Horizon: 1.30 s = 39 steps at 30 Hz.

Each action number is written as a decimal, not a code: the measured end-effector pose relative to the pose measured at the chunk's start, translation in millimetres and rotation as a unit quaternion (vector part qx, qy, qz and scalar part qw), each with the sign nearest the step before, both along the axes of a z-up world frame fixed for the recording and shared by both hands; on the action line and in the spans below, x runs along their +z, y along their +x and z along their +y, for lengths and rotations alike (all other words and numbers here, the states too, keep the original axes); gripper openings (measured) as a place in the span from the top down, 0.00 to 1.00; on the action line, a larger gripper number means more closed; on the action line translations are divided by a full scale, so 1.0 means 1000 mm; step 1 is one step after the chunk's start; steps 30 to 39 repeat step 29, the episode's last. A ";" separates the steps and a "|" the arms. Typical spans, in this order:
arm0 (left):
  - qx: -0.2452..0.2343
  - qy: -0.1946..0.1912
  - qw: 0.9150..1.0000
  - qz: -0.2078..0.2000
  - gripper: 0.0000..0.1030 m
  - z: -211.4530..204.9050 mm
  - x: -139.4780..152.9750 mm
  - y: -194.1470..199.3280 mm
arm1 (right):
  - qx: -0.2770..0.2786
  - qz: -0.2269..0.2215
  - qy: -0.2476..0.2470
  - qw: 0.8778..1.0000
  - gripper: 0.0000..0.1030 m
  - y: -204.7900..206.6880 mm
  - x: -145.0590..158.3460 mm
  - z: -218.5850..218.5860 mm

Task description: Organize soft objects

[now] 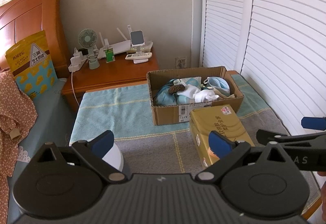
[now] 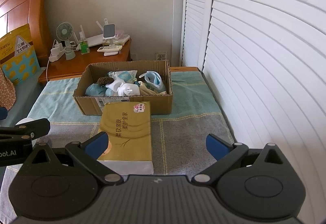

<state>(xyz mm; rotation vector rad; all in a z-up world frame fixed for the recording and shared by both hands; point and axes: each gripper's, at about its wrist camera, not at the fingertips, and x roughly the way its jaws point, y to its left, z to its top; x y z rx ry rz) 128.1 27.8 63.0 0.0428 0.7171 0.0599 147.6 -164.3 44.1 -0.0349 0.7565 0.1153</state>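
Observation:
A cardboard box (image 1: 236, 99) (image 2: 124, 104) sits on the towel-covered surface and holds soft things: white socks (image 1: 200, 92) (image 2: 124, 86), blue cloths (image 1: 166, 94), a brown sponge (image 1: 177, 88) (image 2: 105, 80) and a face mask (image 1: 219, 83) (image 2: 153, 79). A gold tissue pack (image 1: 218, 122) (image 2: 127, 130) lies in front of the box. My left gripper (image 1: 163, 143) is open and empty, above the towel. My right gripper (image 2: 156, 143) is open and empty, over the near end of the tissue pack. A white round object (image 1: 114, 155) lies under the left finger.
A wooden nightstand (image 1: 114, 73) with a fan (image 1: 88, 40), router and remotes stands behind. White louvred doors (image 1: 264, 40) line the right side. A bed with a yellow snack bag (image 1: 32, 65) and a spotted garment (image 1: 14, 112) lies left.

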 end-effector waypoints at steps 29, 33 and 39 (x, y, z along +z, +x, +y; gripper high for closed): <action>0.001 0.001 1.000 0.005 0.04 -0.003 -0.004 -0.001 | 0.000 0.003 0.003 1.000 0.00 0.000 -0.002 0.000; 0.001 0.001 1.000 0.005 0.04 -0.003 -0.004 -0.001 | 0.000 0.003 0.003 1.000 0.00 0.000 -0.002 0.000; 0.001 0.001 1.000 0.005 0.04 -0.003 -0.004 -0.001 | 0.000 0.003 0.003 1.000 0.00 0.000 -0.002 0.000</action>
